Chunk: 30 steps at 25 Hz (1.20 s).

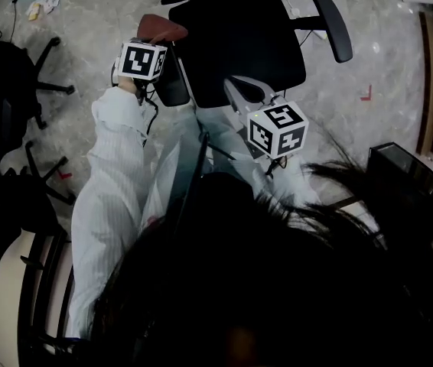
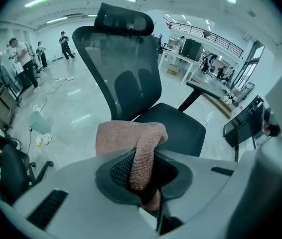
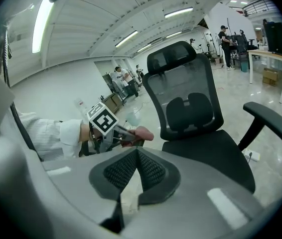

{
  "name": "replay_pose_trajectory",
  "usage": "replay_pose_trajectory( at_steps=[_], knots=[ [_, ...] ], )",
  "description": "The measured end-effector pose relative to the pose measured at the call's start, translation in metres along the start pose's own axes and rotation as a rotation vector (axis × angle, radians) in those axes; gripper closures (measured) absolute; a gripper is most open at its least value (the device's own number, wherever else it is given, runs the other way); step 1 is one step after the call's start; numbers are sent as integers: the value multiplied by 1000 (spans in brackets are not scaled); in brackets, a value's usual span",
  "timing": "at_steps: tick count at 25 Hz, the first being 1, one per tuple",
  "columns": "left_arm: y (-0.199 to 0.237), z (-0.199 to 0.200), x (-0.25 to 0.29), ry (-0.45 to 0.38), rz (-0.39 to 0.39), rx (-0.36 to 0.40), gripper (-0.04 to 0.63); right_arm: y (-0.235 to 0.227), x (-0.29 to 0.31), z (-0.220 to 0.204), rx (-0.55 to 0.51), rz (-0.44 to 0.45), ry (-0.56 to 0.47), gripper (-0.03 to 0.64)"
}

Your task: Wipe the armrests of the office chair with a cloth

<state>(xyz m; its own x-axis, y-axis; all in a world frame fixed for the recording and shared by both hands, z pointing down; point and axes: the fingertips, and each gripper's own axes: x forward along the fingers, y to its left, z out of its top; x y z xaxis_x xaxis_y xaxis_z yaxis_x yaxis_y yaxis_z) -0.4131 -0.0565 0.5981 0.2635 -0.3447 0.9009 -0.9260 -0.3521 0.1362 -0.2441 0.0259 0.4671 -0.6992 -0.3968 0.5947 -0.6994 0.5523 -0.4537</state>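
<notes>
L gripper (image 2: 143,176) clamped on cloth (image 2: 128,138) by armrest (image 1: 173,82); R gripper (image 3: 137,169) jaws together, empty.

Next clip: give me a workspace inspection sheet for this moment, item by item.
Surface: grey marbled floor; no table in use.
Job's things: black office chair; pink cloth at the far end of one armrest, contact unclear; other armrest bare.
Clutter: crumpled litter on the floor.
Grippers: left gripper shut on the cloth; right gripper shut, empty, held in front of the seat.
Cables: thin dark cable hanging by the left gripper.
Surroundings: spare chair, people standing far off, desk.
</notes>
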Motion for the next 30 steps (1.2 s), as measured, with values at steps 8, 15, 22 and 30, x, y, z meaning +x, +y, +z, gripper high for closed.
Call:
replay_pose_trajectory(
  at_steps=[8,15,22,30],
  knots=[
    [-50,-34,-17,-26,-14,9,552,4,2,11,-26,46,-17,615],
    [-93,-80,-43,-22,-64,-65,552,21,1,28,-65,105,-39,615],
    [-127,-111,-67,-25,-125,-77,552,40,0,47,-93,139,-67,616],
    [-135,-122,-67,-3,-171,-52,552,50,5,43,-104,150,-57,615]
  ],
)
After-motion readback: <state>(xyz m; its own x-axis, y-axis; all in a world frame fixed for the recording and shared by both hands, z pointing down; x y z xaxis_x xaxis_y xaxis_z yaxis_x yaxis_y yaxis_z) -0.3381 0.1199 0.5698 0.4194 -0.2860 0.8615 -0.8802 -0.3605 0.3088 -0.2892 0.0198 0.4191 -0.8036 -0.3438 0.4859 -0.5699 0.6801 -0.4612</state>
